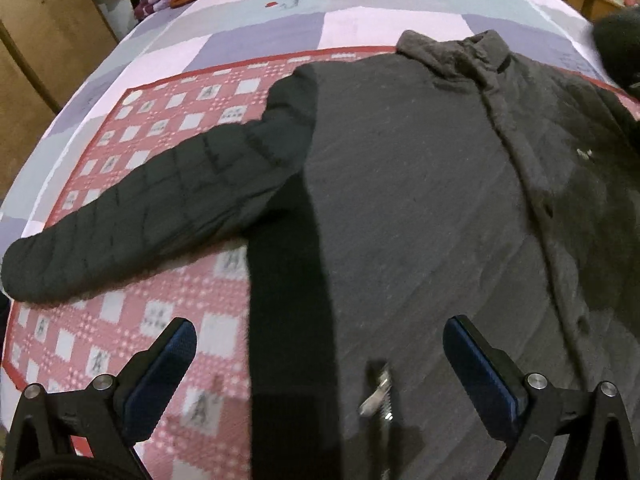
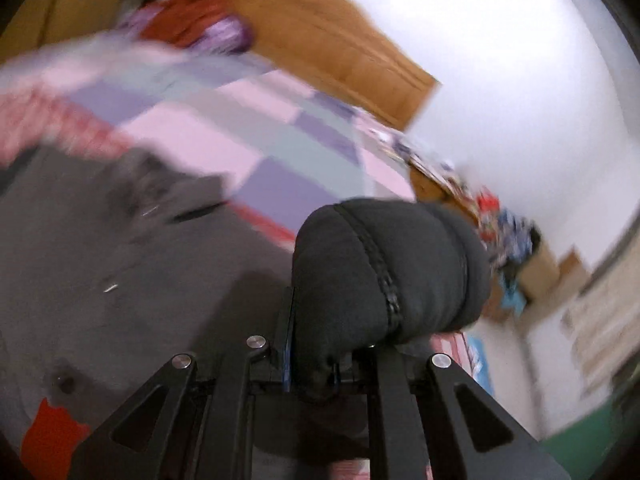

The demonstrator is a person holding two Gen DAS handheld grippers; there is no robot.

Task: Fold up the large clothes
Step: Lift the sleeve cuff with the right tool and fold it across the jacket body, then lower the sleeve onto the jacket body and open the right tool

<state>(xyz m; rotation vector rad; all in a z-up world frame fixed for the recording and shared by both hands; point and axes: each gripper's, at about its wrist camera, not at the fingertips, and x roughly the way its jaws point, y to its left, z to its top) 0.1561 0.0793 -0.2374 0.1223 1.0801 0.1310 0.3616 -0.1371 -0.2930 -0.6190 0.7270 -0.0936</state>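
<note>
while the dark quilted jacket (image 1: 420, 200) lies spread on the bed (image 1: 248, 12), the left gripper (image 1: 320, 344) hovers over its hem, fingers wide; the right gripper (image 2: 312, 364) pinches its sleeve cuff (image 2: 388, 268), lifted.

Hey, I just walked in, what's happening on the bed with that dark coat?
A person with a gripper in each hand is folding a dark quilted coat spread front-up on a red patterned mat on the bed. The right gripper is shut on the end of one sleeve and holds it raised above the coat. The left gripper is open, hovering over the coat's lower part. The other sleeve lies stretched out on the mat.
</note>
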